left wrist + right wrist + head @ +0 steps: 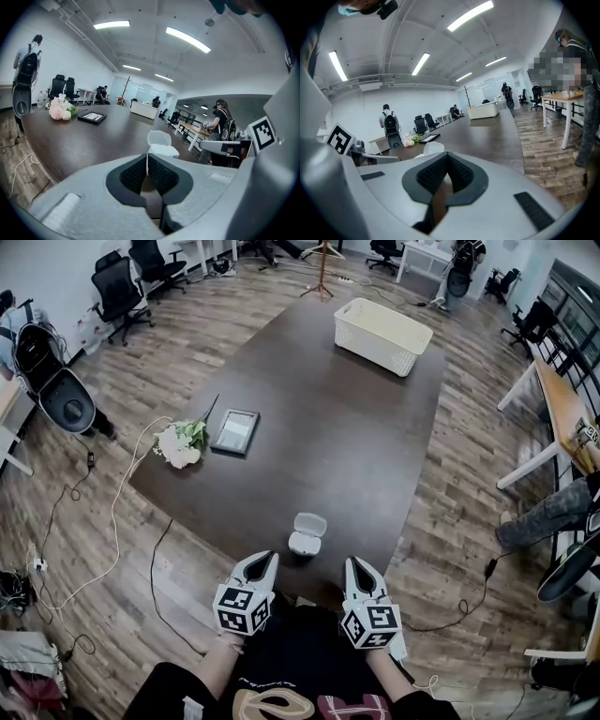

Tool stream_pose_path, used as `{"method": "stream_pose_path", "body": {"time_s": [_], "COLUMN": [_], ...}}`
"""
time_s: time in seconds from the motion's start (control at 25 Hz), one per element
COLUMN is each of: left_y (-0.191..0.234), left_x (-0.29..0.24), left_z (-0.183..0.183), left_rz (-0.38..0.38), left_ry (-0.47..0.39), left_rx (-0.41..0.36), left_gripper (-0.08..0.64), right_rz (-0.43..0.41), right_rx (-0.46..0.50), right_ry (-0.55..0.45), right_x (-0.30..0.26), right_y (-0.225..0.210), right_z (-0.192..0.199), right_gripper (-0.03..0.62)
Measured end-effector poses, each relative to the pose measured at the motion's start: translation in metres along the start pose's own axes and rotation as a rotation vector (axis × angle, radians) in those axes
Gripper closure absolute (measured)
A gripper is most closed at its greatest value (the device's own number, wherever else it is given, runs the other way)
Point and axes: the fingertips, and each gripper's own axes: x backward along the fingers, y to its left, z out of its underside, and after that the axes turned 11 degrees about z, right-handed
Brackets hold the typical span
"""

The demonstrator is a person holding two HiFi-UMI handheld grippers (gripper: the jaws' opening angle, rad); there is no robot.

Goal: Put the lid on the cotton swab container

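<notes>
The cotton swab container (305, 542) is a small white box near the front edge of the dark table (356, 437), its hinged lid (310, 523) flipped open toward the far side. My left gripper (265, 561) hangs just left of it and short of the table edge, shut and empty. To the container's right my right gripper (355, 565) is held the same way, shut with nothing in it. In the left gripper view the container (163, 150) and raised lid (159, 138) rise just beyond the shut left gripper (147, 161). Past the right gripper (446, 159), the lid (433, 147) peeks out on the left.
A white slatted basket (382, 334) stands at the far end of the table. A framed picture (234, 430) and a bunch of flowers (183, 442) lie at the left edge. Office chairs (117, 292), floor cables (112, 512) and side desks (562, 409) surround the table.
</notes>
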Motion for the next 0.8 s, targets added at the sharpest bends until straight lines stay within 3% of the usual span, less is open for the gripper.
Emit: {"method": "stream_pose_path", "body": {"time_s": [0.12, 0.28, 0.4, 0.64, 0.8], "left_y": [0.008, 0.011, 0.006, 0.006, 0.002], "left_x": [-0.003, -0.014, -0.026, -0.044, -0.056], "left_z": [0.006, 0.008, 0.013, 0.014, 0.023], "left_rz": [0.022, 0.108, 0.199, 0.340, 0.483], "left_ry": [0.042, 0.093, 0.179, 0.289, 0.369], "left_rx": [-0.004, 0.002, -0.068, -0.306, -0.319], "left_gripper": [0.531, 0.388, 0.337, 0.289, 0.278], "right_rz": [0.011, 0.036, 0.051, 0.077, 0.092], "right_rx": [-0.004, -0.016, -0.025, -0.039, -0.032], "right_ry": [0.011, 0.024, 0.037, 0.037, 0.045], "right_x": [-0.003, -0.012, -0.017, -0.031, -0.038], "right_y": [-0.002, -0.007, -0.009, -0.008, -0.008], "right_z": [0.002, 0.002, 0.002, -0.009, -0.010], "right_gripper": [0.584, 0.584, 0.584, 0.584, 0.584]}}
